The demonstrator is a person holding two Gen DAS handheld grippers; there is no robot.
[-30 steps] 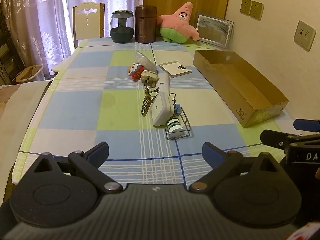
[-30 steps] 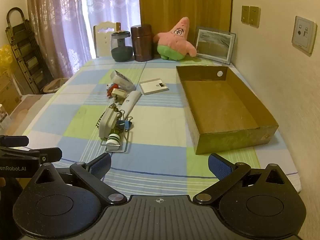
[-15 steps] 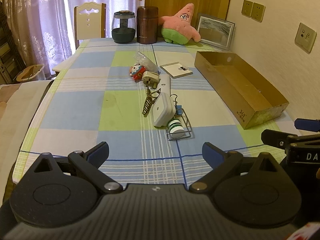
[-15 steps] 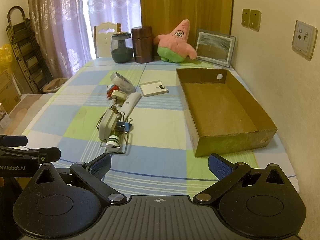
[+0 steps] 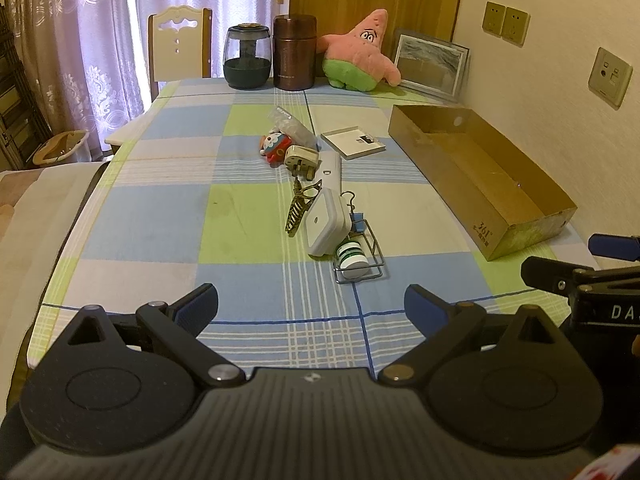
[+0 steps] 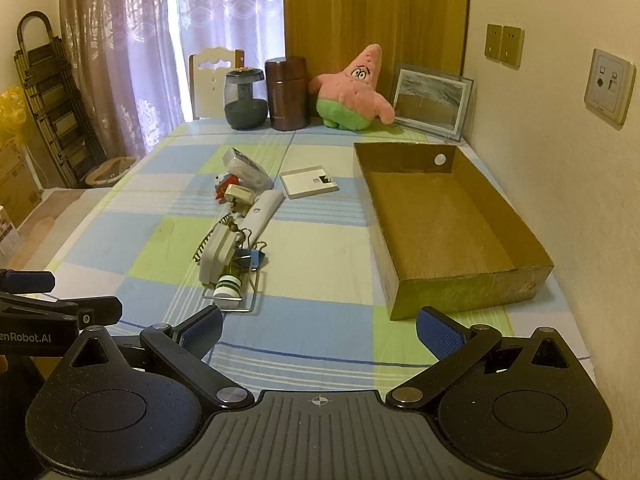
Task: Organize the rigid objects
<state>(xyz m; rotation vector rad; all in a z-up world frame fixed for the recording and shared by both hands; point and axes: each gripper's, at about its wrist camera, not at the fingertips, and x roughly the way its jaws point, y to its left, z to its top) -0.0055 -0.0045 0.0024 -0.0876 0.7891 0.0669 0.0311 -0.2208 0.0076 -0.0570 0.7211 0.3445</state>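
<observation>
Since a second ago both views have shifted slightly; nothing is grasped, sorting not begun. Left gripper [image 5: 311, 302] wide and empty at the table's near edge; clutter around the white plastic case [image 5: 325, 222] well ahead. Right gripper [image 6: 319, 330] wide; empty brown cardboard box [image 6: 472, 292] along the right edge.

clutter row [image 5: 324, 200] | mid-table | cardboard box [image 6: 448, 224] | beside, open

Black plastic left gripper [image 5: 311, 304] and right gripper [image 6: 319, 326]: round disc housings, ribbed grey centre plate, silver pivot screws, blue textured fingertips [image 6: 438, 330]. White lettering alongside.
</observation>
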